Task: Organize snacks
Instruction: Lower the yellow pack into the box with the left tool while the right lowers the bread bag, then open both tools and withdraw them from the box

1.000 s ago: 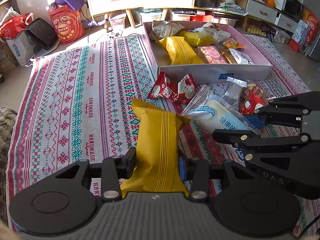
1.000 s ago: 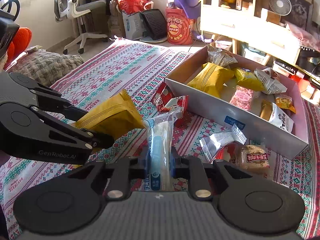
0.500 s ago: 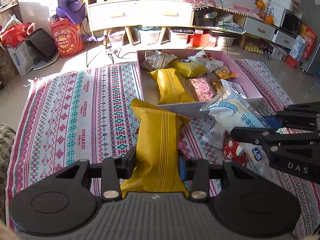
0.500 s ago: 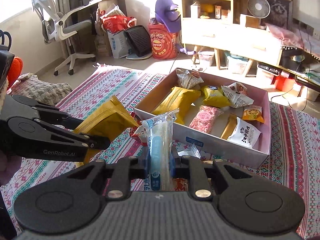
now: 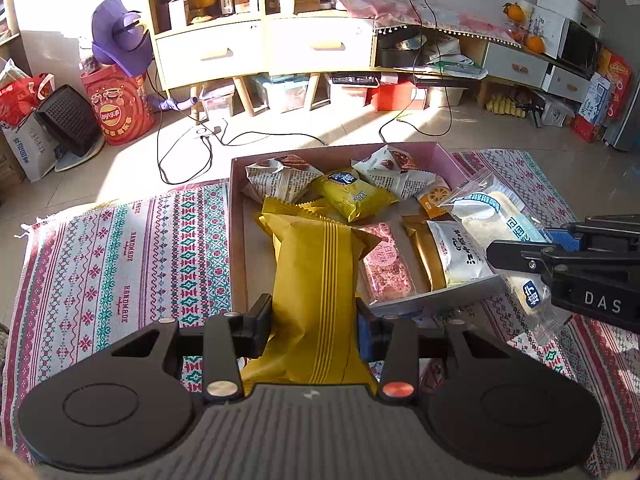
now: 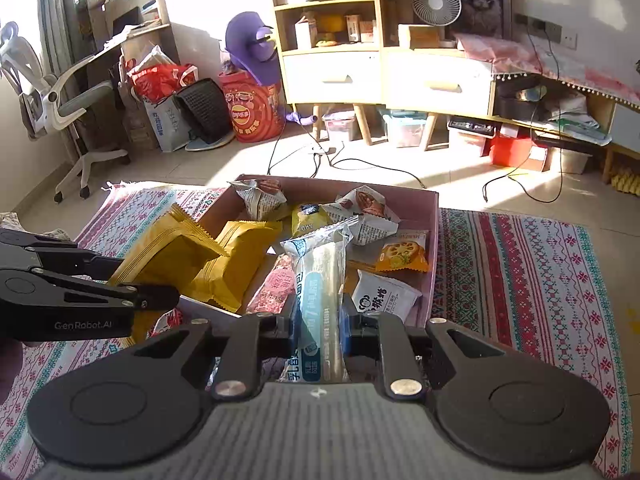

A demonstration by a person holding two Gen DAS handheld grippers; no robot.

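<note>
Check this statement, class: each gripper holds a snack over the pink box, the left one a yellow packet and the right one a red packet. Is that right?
One detail is wrong. The right gripper holds a clear packet with blue print, not a red one, as the right wrist view shows. The left gripper does hold a yellow packet, and both hang over the pink box.

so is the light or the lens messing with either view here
Left wrist view: hard sun blows out the floor behind the snack box; the cabinet bows with fisheye. Right wrist view: the same floor glare; the clear-wrapped bread stays sharp.
</note>
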